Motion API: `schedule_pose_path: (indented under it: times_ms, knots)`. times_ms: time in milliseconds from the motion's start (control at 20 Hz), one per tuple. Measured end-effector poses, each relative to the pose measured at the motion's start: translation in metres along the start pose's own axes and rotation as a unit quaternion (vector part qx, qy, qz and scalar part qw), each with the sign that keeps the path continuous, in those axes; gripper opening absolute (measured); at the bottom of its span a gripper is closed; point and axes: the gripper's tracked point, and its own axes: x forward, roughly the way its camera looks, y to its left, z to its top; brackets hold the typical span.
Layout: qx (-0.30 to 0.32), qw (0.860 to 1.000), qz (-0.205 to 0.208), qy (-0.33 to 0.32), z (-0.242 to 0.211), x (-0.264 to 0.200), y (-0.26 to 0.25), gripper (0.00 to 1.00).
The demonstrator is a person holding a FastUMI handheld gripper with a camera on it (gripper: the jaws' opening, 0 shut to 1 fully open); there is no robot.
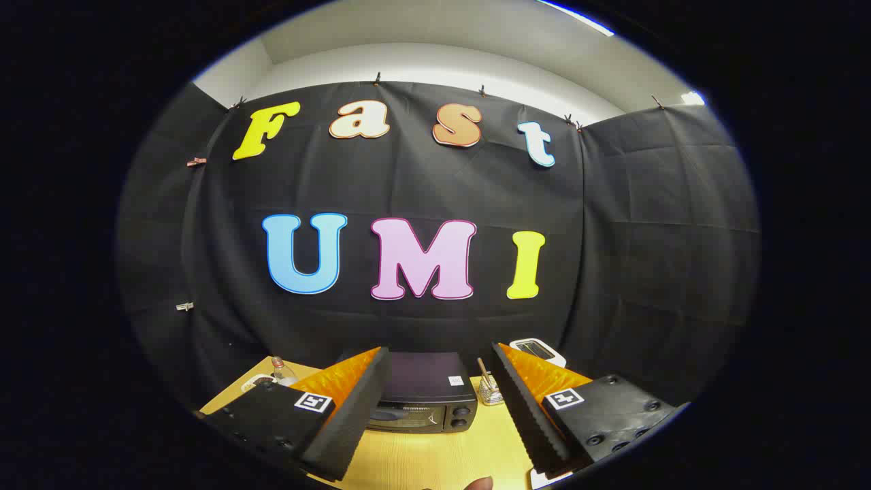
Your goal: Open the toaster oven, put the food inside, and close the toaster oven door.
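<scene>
Lined up on the oven, door not yet touched.

The gripper hangs high with its fingers spread wide and empty, framing the toaster oven beyond them on the wooden table, door shut, likely squaring up for the handle; a wire holder stands just beside it.

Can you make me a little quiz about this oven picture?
1. True or false: the toaster oven door is closed.
2. Where is the toaster oven compared with the gripper fingers? A) beyond them, seen through the gap B) pinched between them C) behind them
3. Fill in: the gripper's fingers are spread ____, touching nothing.

Key: 1 true; 2 A; 3 open. The oven sits on the wooden table, with a small wire basket beside it.
</scene>
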Motion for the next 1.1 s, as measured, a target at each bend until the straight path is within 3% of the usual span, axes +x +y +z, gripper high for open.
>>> schedule_pose_path:
  times_ms: [1100]
  knots:
    - [0.010,1.000,0.015,0.005,-0.011,0.013,0.014,0.97]
